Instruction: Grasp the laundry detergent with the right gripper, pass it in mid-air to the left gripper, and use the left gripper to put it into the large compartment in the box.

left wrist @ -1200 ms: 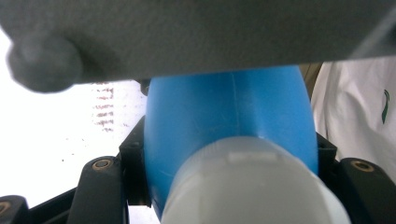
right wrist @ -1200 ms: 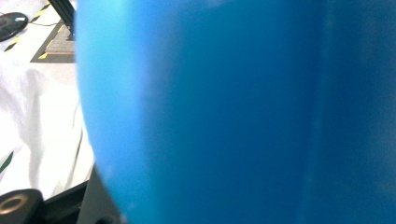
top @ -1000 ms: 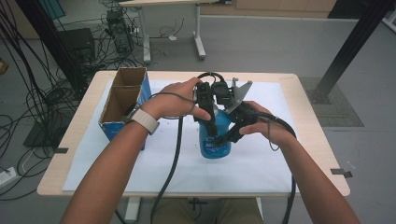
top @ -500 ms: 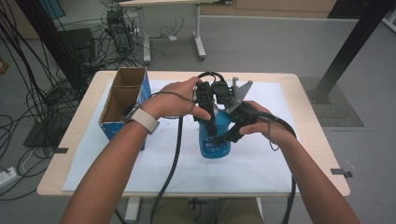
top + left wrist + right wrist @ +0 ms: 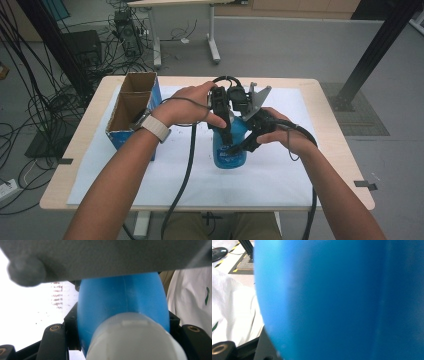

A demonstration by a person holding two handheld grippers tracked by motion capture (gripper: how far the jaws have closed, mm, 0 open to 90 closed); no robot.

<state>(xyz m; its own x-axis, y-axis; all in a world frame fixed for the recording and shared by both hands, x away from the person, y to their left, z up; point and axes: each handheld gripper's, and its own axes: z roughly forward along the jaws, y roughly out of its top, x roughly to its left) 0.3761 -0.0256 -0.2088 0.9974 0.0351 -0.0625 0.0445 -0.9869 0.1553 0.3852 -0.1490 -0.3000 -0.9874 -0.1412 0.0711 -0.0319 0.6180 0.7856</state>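
Here a white sheet (image 5: 280, 175) covers the wooden table (image 5: 340, 150) on grey floor (image 5: 300, 45).

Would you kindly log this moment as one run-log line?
left gripper: shut on blue bottle | right gripper: shut on blue bottle | bottle: upright on white sheet

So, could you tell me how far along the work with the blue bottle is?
Done: the blue bottle stands upright on the white sheet, gripped by both grippers. In hand: the left gripper clamps it near the white cap, the right gripper its body. Left: the cap is still on; the cardboard box sits apart.
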